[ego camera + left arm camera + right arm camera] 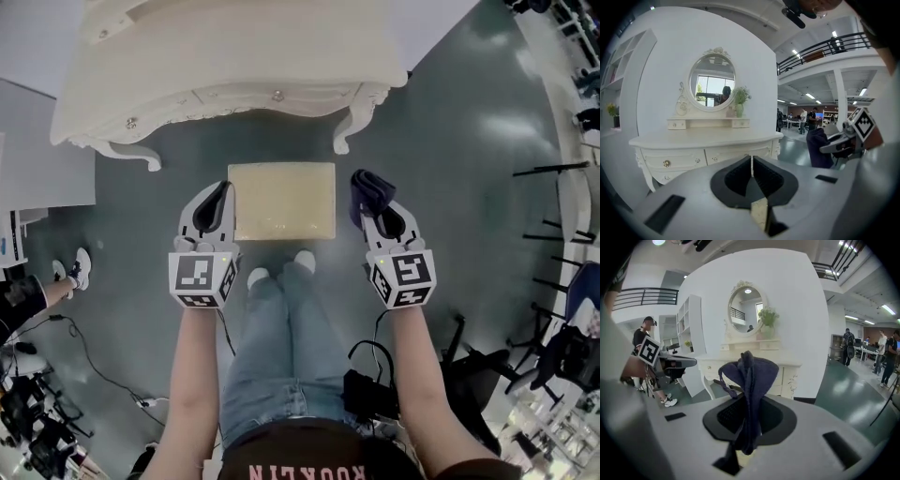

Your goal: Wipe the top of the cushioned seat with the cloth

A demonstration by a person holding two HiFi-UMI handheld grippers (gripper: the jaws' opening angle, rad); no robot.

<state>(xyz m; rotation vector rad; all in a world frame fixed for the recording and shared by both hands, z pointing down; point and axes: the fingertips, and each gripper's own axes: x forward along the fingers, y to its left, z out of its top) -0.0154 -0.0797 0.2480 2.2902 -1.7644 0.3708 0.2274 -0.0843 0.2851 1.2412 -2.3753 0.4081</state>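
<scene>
The cushioned seat [282, 201] is a pale yellow square stool top, straight below me in the head view, in front of a cream dressing table [225, 56]. My left gripper [221, 199] hangs just left of the seat, jaws shut with nothing between them [752, 172]. My right gripper [371, 208] hangs just right of the seat, shut on a dark purple cloth [368, 192]. In the right gripper view the cloth [749, 380] sticks up bunched from between the jaws. Both grippers are held above the seat's level, beside it.
The dressing table [703, 145] with an oval mirror [712, 85] stands against a white wall right behind the seat. My legs and white shoes [279, 272] are at the seat's near edge. Cables [94, 366] lie on the grey-green floor at left; chairs and stands [553, 347] at right.
</scene>
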